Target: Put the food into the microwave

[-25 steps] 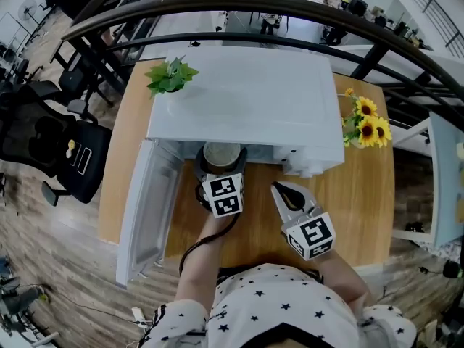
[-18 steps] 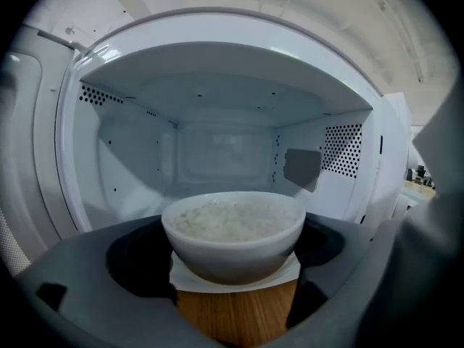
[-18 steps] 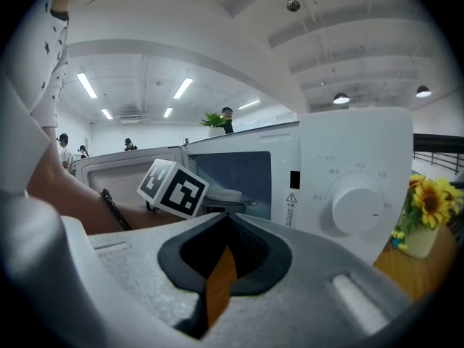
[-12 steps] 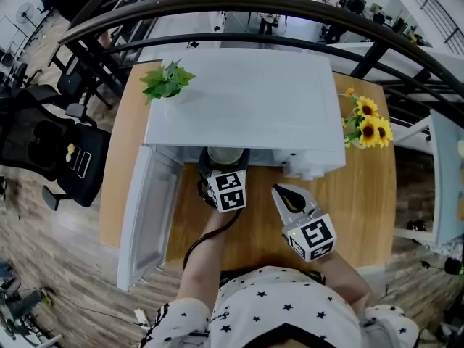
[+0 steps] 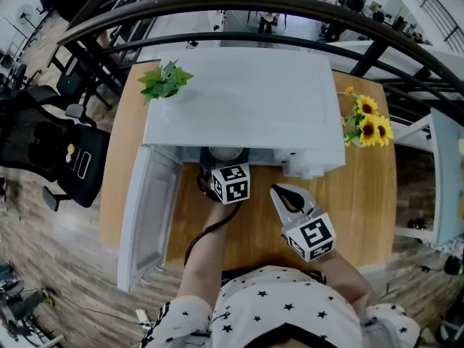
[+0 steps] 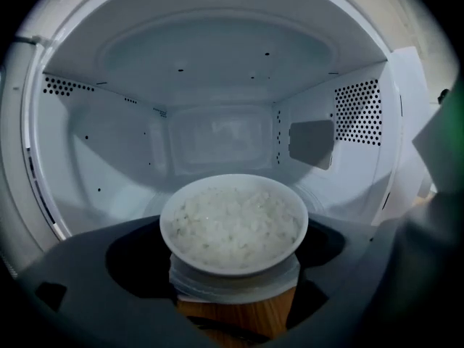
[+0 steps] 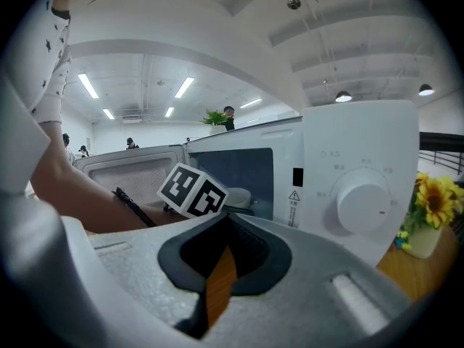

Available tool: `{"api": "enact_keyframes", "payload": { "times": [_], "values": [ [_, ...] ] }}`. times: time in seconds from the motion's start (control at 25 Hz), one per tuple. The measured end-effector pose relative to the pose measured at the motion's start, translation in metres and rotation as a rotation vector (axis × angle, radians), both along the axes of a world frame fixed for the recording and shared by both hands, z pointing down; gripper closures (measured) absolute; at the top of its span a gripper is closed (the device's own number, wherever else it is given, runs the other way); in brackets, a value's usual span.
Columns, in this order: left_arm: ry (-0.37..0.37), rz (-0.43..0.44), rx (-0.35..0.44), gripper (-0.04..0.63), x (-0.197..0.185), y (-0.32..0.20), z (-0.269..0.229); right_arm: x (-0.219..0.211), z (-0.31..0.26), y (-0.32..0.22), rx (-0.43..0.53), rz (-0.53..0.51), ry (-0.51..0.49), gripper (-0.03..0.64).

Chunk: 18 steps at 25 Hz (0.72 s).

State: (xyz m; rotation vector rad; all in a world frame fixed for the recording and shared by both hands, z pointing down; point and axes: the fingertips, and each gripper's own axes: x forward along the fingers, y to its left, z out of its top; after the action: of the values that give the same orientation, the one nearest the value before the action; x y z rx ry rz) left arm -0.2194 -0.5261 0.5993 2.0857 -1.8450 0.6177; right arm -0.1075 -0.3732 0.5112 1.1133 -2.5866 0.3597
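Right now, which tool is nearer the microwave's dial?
Right. The right tool hangs just in front of the dial; the left tool is farther left, at the microwave's mouth, holding the bowl of rice.

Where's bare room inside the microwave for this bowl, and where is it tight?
The microwave floor is bare all round, from the bowl of rice in the left gripper to the back wall and both vented side walls. Outside, bare table lies between the open door and the right gripper. Crowded: the sunflowers corner.
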Motion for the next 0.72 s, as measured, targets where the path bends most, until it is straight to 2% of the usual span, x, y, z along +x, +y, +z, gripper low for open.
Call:
{"api": "enact_keyframes", "payload": {
  "times": [0.72],
  "values": [
    [0.02,0.022,-0.007,0.111,0.007,0.001,0.0,0.005,-0.007,0.012,0.005,0.023,0.012,0.611]
  ]
}}
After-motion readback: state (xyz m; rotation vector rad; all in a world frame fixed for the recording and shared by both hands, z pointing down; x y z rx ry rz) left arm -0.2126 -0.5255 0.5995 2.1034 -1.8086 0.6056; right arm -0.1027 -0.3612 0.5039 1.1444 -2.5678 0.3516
